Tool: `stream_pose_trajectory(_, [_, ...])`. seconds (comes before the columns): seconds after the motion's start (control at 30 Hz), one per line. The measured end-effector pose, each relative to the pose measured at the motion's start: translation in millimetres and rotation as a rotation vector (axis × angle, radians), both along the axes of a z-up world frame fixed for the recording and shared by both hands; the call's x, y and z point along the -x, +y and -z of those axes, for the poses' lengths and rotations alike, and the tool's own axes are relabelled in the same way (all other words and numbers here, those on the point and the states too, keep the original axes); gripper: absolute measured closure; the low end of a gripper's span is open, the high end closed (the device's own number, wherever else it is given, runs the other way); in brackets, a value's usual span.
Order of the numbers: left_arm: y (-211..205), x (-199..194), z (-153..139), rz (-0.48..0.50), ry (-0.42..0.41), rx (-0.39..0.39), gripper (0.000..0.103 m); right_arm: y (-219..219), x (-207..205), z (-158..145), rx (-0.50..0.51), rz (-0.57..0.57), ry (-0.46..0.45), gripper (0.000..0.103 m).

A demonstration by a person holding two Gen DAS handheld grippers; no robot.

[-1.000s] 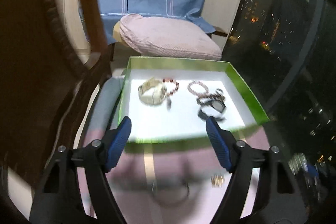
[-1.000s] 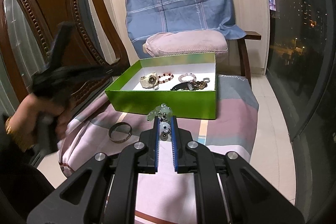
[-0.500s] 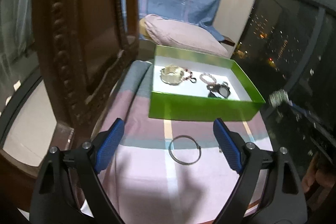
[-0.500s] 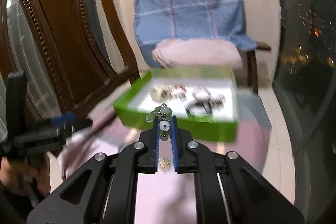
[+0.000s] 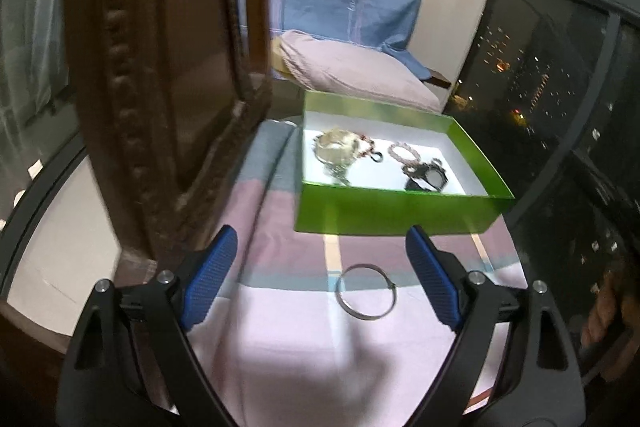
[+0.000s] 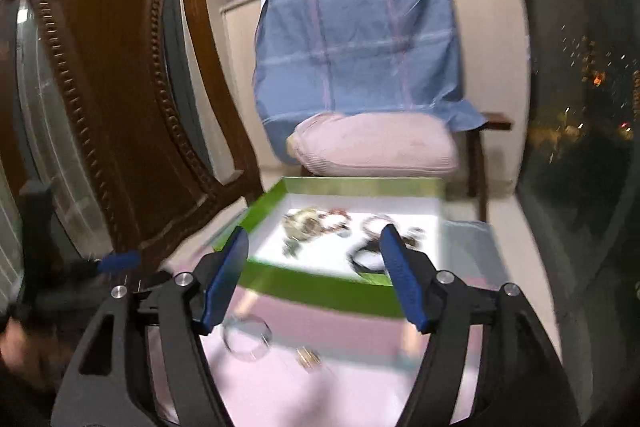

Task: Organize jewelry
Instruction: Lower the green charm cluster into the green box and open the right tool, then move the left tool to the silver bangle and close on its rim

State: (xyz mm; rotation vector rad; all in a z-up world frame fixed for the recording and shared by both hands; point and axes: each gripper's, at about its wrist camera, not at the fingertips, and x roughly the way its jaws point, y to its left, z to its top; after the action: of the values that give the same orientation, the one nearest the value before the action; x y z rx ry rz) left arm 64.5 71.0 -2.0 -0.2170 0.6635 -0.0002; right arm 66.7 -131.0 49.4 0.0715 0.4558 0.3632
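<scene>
Silver bangle [image 5: 366, 291] — thin, plain hoop — flat on pink-striped cloth [image 5: 280, 347].

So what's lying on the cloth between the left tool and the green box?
A thin metal bangle lies flat on the pink cloth, just ahead of the open left tool and short of the green box. The left wrist view shows it.
</scene>
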Motion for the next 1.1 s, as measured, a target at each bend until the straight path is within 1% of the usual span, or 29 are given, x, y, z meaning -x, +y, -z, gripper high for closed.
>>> stream_pose_trajectory(0.03, [-6,-1,2,0.012,0.004,-0.01,0.018,-11,14,7,-0.002,0.023,-0.008,0.033])
stream_pose_trajectory(0.07, [-12,-1,3,0.025,0.009,-0.021,0.018,-24,25,16,-0.013,0.056,0.024,0.033])
stream_pose_trajectory(0.13, [-22,-2,7,0.052,0.022,-0.041,0.018,-36,35,24,-0.046,0.068,0.071,0.033])
stream_pose_trajectory(0.17, [-26,-2,8,0.061,0.025,-0.044,0.018,-36,38,24,-0.025,0.068,0.056,0.033])
stream_pose_trajectory(0.23, [-34,-3,8,0.07,0.027,-0.043,0.018,-33,43,22,0.056,0.06,0.013,0.033])
stream_pose_trajectory(0.27, [-37,-3,9,0.075,0.026,-0.044,0.018,-32,45,22,0.073,0.059,0.007,0.033])
stream_pose_trajectory(0.3, [-40,-3,9,0.079,0.025,-0.048,0.018,-33,45,24,0.076,0.058,0.012,0.033])
stream_pose_trajectory(0.4, [-48,-4,13,0.079,0.026,-0.073,0.018,-39,46,24,0.036,0.057,0.033,0.033])
stream_pose_trajectory(0.5, [-49,-6,18,0.078,0.043,-0.083,0.018,-41,47,21,0.031,0.055,0.026,0.033])
stream_pose_trajectory(0.67, [-45,-9,28,0.06,0.076,-0.104,0.019,-38,46,21,0.033,0.047,0.039,0.033])
stream_pose_trajectory(0.83, [-52,-23,50,0.063,0.157,-0.147,0.022,-35,44,23,0.034,0.033,0.064,0.033])
stream_pose_trajectory(0.97, [-62,-32,64,0.08,0.193,-0.185,0.023,-32,42,26,0.041,0.02,0.083,0.033])
stream_pose_trajectory(1.1, [-66,-43,76,0.076,0.214,-0.204,0.025,-29,41,27,0.042,0.009,0.095,0.033])
